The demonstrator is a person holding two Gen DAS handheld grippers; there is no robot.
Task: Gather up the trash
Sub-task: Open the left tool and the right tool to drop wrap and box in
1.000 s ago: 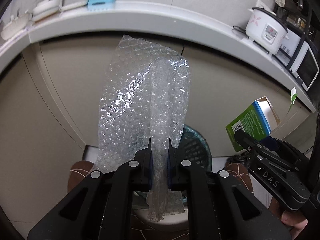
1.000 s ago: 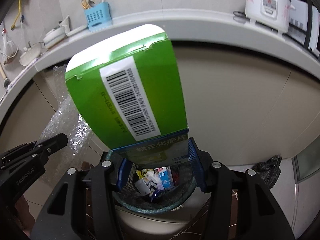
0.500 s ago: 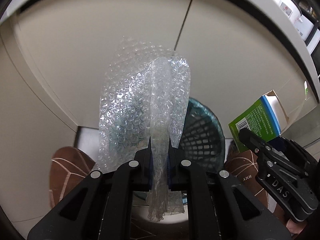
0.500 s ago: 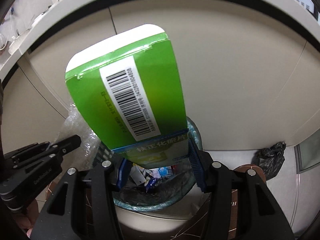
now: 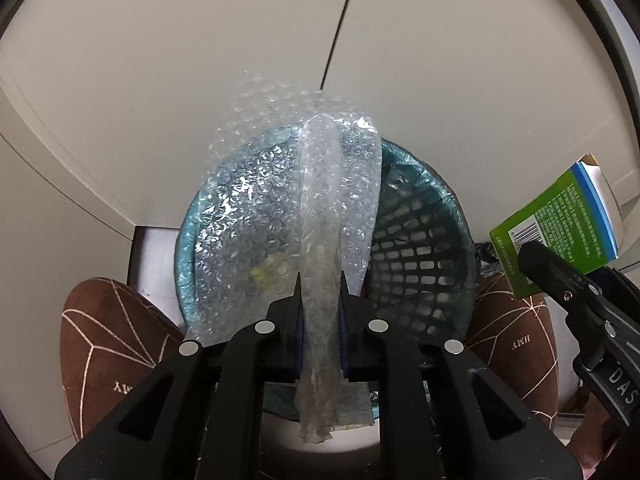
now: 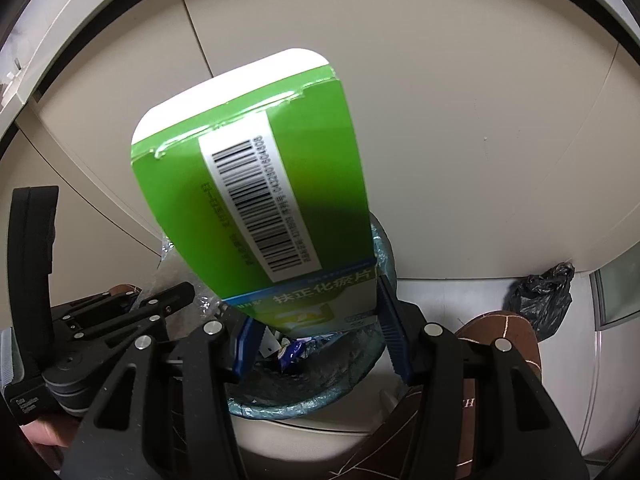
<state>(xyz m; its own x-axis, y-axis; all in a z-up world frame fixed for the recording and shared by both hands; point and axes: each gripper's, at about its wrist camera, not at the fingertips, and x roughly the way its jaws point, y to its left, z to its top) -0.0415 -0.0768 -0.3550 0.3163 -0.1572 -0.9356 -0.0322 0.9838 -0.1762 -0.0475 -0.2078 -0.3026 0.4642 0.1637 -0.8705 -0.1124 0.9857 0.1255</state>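
My left gripper (image 5: 319,280) is shut on a sheet of clear bubble wrap (image 5: 288,208) and holds it right over the teal-lined mesh trash bin (image 5: 424,236). My right gripper (image 6: 316,312) is shut on a green and white carton (image 6: 256,192) with a barcode, held above the same bin (image 6: 360,376), which holds wrappers. The carton (image 5: 560,228) and the right gripper (image 5: 576,308) show at the right edge of the left wrist view. The left gripper (image 6: 120,320) shows at the lower left of the right wrist view.
Beige cabinet doors (image 5: 200,60) stand directly behind the bin. Brown slippers (image 5: 104,344) flank the bin on the floor. A black plastic bag (image 6: 540,300) lies on the floor at the right. The counter edge (image 6: 52,32) runs overhead.
Both grippers have tilted down and moved closer to the bin. The countertop and its appliances have left the view. The bubble wrap and carton now hang over the bin opening.
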